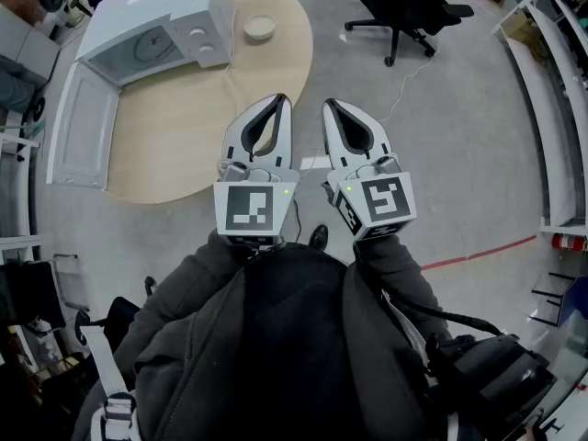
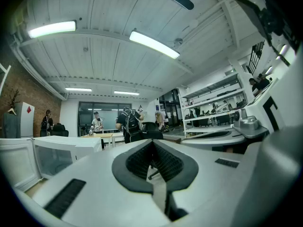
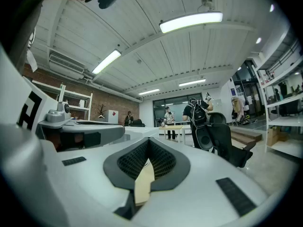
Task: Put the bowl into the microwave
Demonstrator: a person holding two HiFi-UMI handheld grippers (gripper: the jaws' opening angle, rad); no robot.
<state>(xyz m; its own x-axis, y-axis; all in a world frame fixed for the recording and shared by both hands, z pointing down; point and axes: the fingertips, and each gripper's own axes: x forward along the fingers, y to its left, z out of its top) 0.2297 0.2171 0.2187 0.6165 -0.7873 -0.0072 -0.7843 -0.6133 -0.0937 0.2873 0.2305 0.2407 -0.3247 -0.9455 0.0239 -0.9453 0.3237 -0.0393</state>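
A white microwave (image 1: 156, 26) stands at the far left of a round wooden table (image 1: 184, 127), its door (image 1: 78, 127) swung wide open toward me. To the microwave's right a small pale bowl (image 1: 259, 28) sits on the table. My left gripper (image 1: 280, 99) hangs over the table's near right edge, shut and empty. Beside it, my right gripper (image 1: 331, 107) is over the grey floor, also shut and empty. Both point level into the room: the left gripper (image 2: 152, 141) and the right gripper (image 3: 148, 140) show closed tips with nothing between. The bowl is hidden in both gripper views.
A black office chair (image 1: 404, 7) stands on the floor to the far right of the table. White shelving (image 1: 560, 108) lines the right wall, and a red line (image 1: 478, 254) crosses the floor. Several people (image 2: 128, 122) stand far across the room.
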